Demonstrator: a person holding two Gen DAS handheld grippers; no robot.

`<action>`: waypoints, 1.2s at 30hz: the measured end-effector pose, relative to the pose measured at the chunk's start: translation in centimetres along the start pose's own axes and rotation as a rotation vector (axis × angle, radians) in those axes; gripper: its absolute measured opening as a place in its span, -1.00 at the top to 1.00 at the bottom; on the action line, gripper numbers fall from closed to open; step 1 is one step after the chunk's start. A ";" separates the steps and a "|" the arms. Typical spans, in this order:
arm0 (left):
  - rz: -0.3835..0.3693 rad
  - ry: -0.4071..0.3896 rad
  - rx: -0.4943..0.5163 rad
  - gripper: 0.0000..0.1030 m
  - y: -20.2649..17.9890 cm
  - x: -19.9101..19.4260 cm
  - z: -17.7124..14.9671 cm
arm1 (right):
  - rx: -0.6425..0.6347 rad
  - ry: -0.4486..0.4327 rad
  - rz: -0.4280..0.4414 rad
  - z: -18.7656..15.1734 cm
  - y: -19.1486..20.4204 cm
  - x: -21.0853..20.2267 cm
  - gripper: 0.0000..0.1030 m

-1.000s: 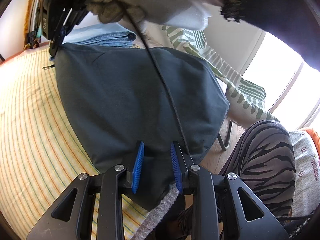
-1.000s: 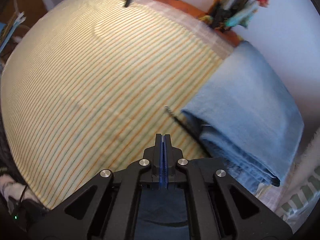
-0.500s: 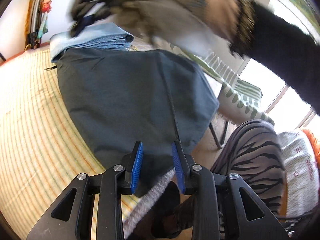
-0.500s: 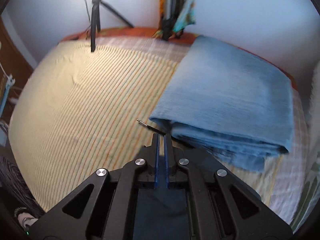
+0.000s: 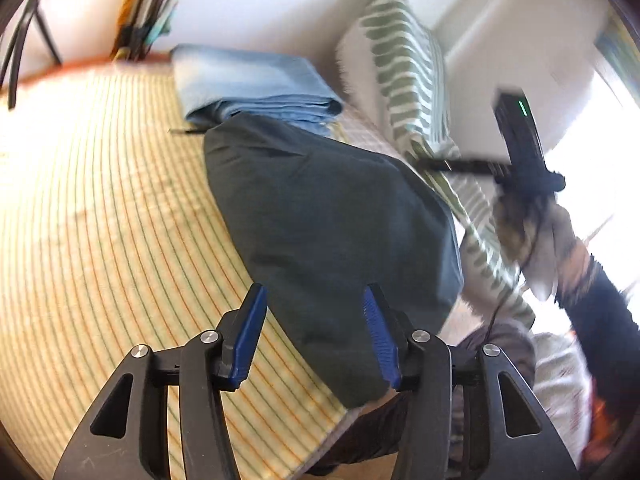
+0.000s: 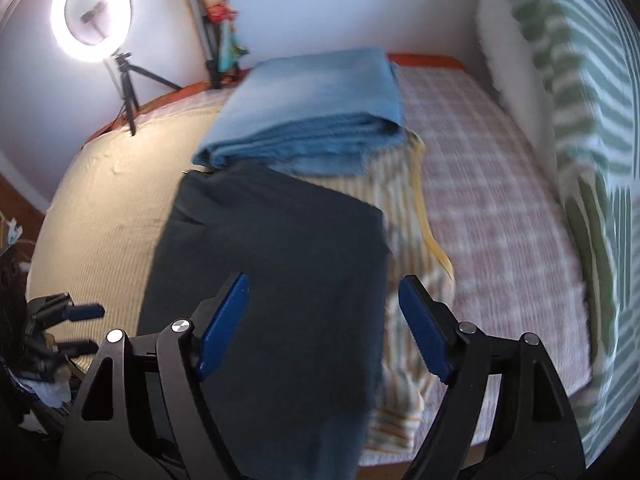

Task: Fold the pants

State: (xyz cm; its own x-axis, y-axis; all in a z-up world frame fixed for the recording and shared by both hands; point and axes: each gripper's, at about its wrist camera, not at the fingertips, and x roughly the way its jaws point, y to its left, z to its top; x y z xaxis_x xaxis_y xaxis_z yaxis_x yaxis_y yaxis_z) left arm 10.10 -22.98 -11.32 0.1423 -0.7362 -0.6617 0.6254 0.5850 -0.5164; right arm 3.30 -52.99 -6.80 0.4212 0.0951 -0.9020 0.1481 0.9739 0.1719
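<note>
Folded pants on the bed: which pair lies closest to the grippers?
The dark grey pants, directly ahead of both open grippers. The light blue pants lie beyond them, toward the wall.

Pants (image 6: 272,280) before folded jeans (image 6: 312,120)

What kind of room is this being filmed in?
Most likely a bedroom set up for filming. The dark pants lie on a bed with a striped sheet, beside folded blue jeans, and a lit ring light stands on a tripod.

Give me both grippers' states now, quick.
Left gripper: open, holding nothing, over the dark pants.
Right gripper: open, holding nothing, above the pants.
</note>
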 end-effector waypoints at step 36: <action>0.025 0.020 -0.135 0.33 2.5 6.3 2.5 | 0.071 0.013 0.336 -2.5 -1.9 5.3 0.14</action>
State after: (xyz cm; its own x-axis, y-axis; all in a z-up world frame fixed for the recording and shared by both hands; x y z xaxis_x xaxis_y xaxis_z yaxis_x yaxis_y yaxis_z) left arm 14.51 -27.02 -15.45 0.1403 -0.7147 -0.6852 0.5124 0.6446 -0.5675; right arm 3.04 -53.84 -12.84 0.4459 0.4113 -0.7950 0.0654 0.8708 0.4872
